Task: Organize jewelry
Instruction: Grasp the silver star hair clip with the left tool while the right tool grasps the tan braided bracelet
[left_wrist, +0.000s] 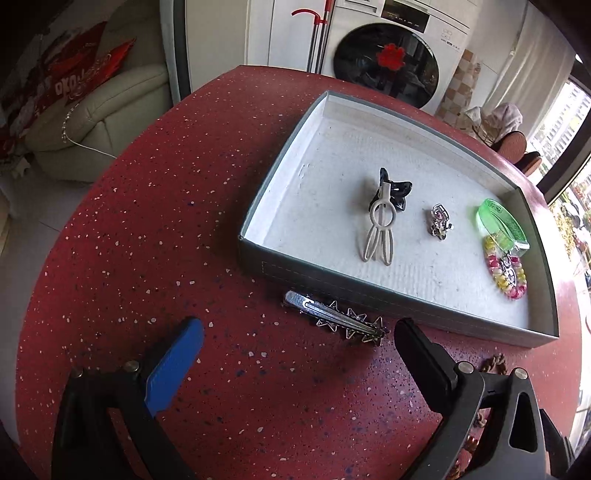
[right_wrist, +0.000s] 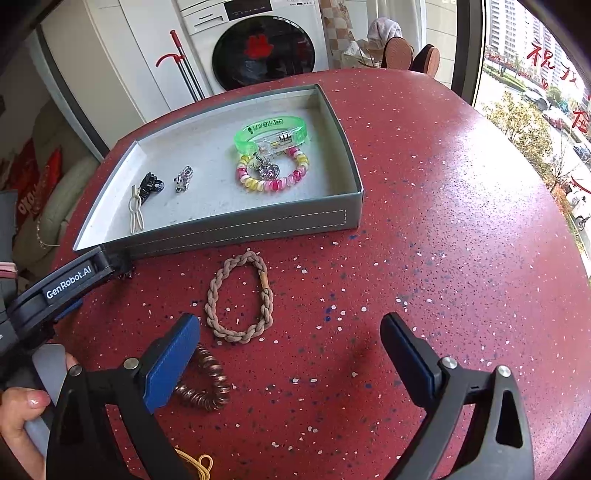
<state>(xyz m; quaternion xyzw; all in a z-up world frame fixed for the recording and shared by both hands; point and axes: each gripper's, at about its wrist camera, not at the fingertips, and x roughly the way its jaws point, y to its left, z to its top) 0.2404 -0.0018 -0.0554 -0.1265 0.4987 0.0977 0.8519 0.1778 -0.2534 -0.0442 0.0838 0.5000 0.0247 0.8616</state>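
A grey tray (left_wrist: 369, 288) (right_wrist: 236, 225) on the red table holds a black claw clip (left_wrist: 395, 192) (right_wrist: 152, 184), a white hair clip (left_wrist: 380, 232) (right_wrist: 136, 210), a small silver charm (left_wrist: 439, 221) (right_wrist: 183, 179), a green bracelet (left_wrist: 498, 221) (right_wrist: 273, 131) and a pink-yellow beaded bracelet (left_wrist: 506, 273) (right_wrist: 273, 173). A silver star hair clip (left_wrist: 336, 317) lies in front of the tray, just ahead of my open left gripper (left_wrist: 299, 332). My right gripper (right_wrist: 290, 328) is open above a beige braided hair tie (right_wrist: 240, 295). A copper coil hair tie (right_wrist: 208, 380) lies by its left finger.
A yellow cord (right_wrist: 199, 465) lies at the near edge. The left gripper's body (right_wrist: 62, 284) and a hand (right_wrist: 22, 410) show at left in the right wrist view. Beyond the table stand a washing machine (left_wrist: 388, 59), a sofa (left_wrist: 92, 122) and a window (right_wrist: 535, 92).
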